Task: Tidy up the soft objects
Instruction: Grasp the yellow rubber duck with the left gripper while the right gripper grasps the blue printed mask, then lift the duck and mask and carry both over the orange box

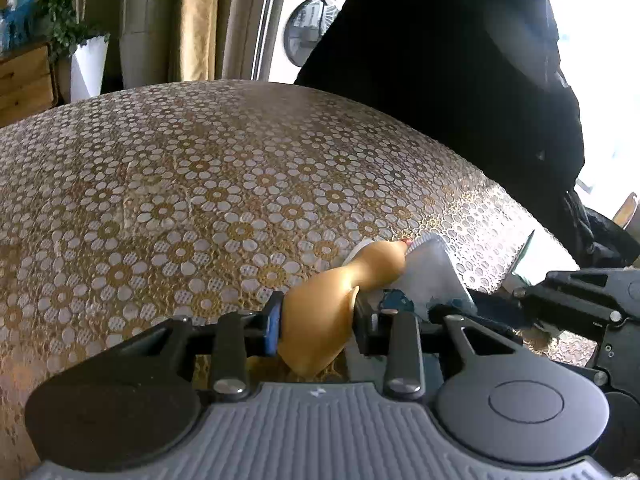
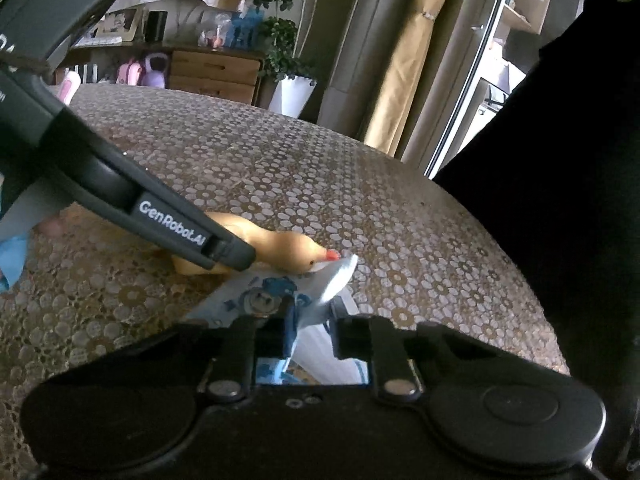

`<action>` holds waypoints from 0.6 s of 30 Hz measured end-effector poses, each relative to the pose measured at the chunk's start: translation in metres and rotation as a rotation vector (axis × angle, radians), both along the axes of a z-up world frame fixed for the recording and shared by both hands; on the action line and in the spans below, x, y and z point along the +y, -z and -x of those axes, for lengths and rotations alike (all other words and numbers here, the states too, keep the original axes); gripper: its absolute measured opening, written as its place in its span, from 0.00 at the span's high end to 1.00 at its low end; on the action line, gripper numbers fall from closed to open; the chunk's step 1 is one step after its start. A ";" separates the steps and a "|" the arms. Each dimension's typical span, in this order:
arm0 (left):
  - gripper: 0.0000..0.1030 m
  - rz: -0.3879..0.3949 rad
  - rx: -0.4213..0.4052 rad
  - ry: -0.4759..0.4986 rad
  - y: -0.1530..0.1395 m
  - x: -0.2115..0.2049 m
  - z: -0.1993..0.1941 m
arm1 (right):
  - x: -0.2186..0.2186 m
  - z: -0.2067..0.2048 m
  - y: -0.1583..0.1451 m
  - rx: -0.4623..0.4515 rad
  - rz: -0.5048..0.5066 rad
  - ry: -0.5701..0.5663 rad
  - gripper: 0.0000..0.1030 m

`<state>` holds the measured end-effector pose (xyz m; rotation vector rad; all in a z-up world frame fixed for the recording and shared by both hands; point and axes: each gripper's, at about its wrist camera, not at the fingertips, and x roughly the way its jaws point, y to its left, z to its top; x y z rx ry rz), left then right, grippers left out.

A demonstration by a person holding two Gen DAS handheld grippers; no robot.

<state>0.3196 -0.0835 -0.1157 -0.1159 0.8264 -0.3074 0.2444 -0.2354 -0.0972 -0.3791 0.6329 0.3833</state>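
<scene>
Grip check: left tongs (image 1: 316, 322) are clamping the yellow rubber duck (image 1: 324, 304); right tongs (image 2: 312, 330) are pinching the blue-printed white cloth (image 2: 276, 292); lift both slowly.

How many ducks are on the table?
1. The yellow duck lies on the flowered table, squeezed in the left gripper, its beak touching a blue-printed cloth. More may be out of view.

floral-lace table (image 1: 224, 168) carries a yellow duck (image 1: 320, 304) and printed cloth (image 2: 256, 294).

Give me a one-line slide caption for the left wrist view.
Left gripper clamps a yellow toy duck on the floral tablecloth.
</scene>
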 end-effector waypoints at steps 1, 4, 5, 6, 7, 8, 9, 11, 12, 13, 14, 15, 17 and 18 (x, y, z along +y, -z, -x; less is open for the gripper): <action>0.67 -0.003 -0.002 -0.005 -0.001 0.001 0.001 | -0.001 0.000 -0.001 0.008 -0.014 0.004 0.94; 0.68 0.000 -0.009 -0.023 -0.007 0.006 0.007 | -0.004 0.003 -0.006 -0.001 -0.037 0.017 0.96; 0.68 0.005 -0.009 -0.028 -0.009 0.008 0.009 | -0.004 0.005 -0.008 -0.004 -0.042 0.020 0.97; 0.68 0.007 -0.009 -0.031 -0.012 0.009 0.011 | -0.005 0.007 -0.010 -0.006 -0.049 0.023 0.97; 0.68 0.007 -0.013 -0.034 -0.016 0.011 0.013 | -0.006 0.011 -0.012 -0.005 -0.059 0.027 0.97; 0.68 0.007 -0.017 -0.035 -0.019 0.012 0.016 | -0.008 0.013 -0.015 0.000 -0.074 0.031 0.97; 0.68 0.007 -0.022 -0.038 -0.022 0.014 0.019 | -0.011 0.016 -0.019 0.003 -0.092 0.037 0.97; 0.68 0.016 -0.027 -0.051 -0.028 0.020 0.025 | -0.015 0.023 -0.026 0.002 -0.123 0.039 0.97; 0.68 0.022 -0.026 -0.057 -0.031 0.023 0.028 | -0.017 0.028 -0.029 0.000 -0.134 0.041 0.97; 0.68 0.027 -0.024 -0.062 -0.033 0.026 0.030 | -0.018 0.032 -0.033 -0.002 -0.144 0.041 0.97; 0.68 0.029 -0.023 -0.066 -0.036 0.029 0.034 | -0.019 0.038 -0.036 -0.005 -0.156 0.039 0.97; 0.68 0.028 -0.023 -0.067 -0.039 0.031 0.037 | -0.019 0.043 -0.039 -0.007 -0.167 0.038 0.97; 0.68 0.022 -0.025 -0.068 -0.044 0.037 0.046 | -0.021 0.056 -0.046 -0.011 -0.191 0.035 0.97; 0.68 0.021 -0.026 -0.070 -0.048 0.041 0.052 | -0.021 0.062 -0.049 -0.013 -0.200 0.032 0.97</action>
